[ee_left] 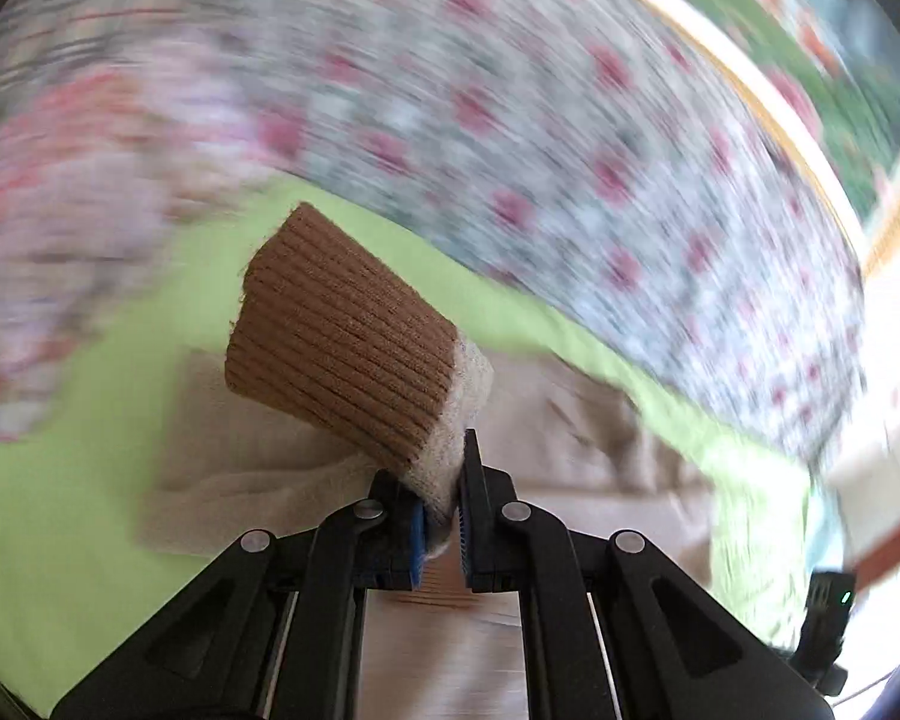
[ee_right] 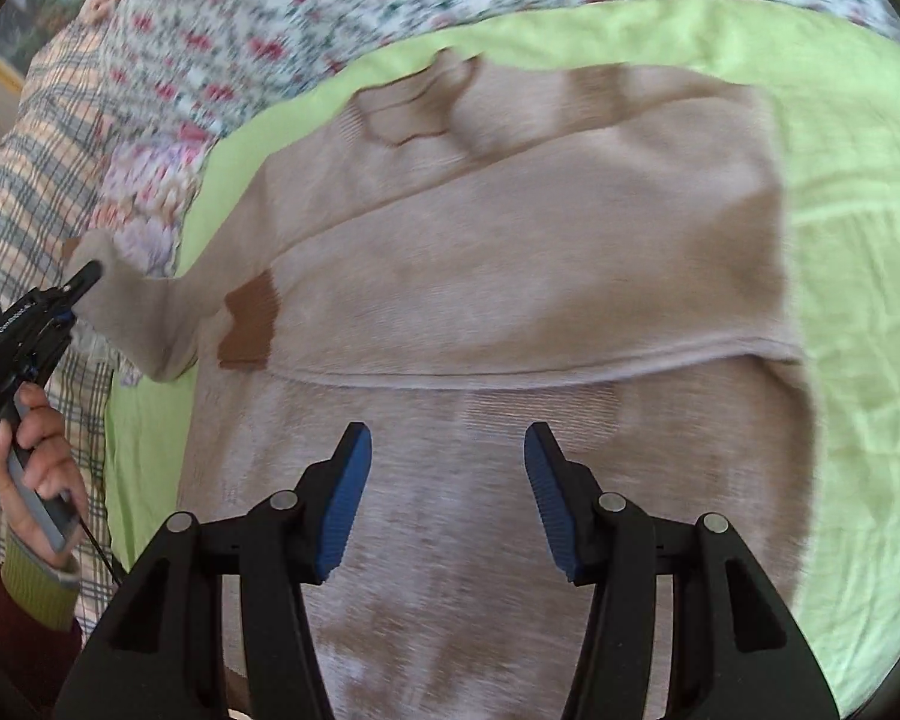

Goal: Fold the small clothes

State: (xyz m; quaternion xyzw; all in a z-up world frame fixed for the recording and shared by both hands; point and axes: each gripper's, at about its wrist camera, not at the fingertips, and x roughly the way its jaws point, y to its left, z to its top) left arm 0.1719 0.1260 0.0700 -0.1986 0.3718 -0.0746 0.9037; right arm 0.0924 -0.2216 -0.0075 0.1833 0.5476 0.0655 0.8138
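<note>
The sweater point(ee_right: 510, 252), beige knit with brown ribbed trim, lay flat on the green sheet point(ee_right: 858, 240), neckline at the far end. One sleeve lay folded across the body, its brown cuff point(ee_right: 249, 330) on the chest. The other sleeve point(ee_right: 150, 306) was lifted off to the side, its cuff point(ee_left: 342, 330) raised clear.

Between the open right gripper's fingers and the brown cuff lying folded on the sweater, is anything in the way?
No. In the right wrist view, only bare beige sweater knit and one fold crease separate the right gripper from the brown cuff.
</note>
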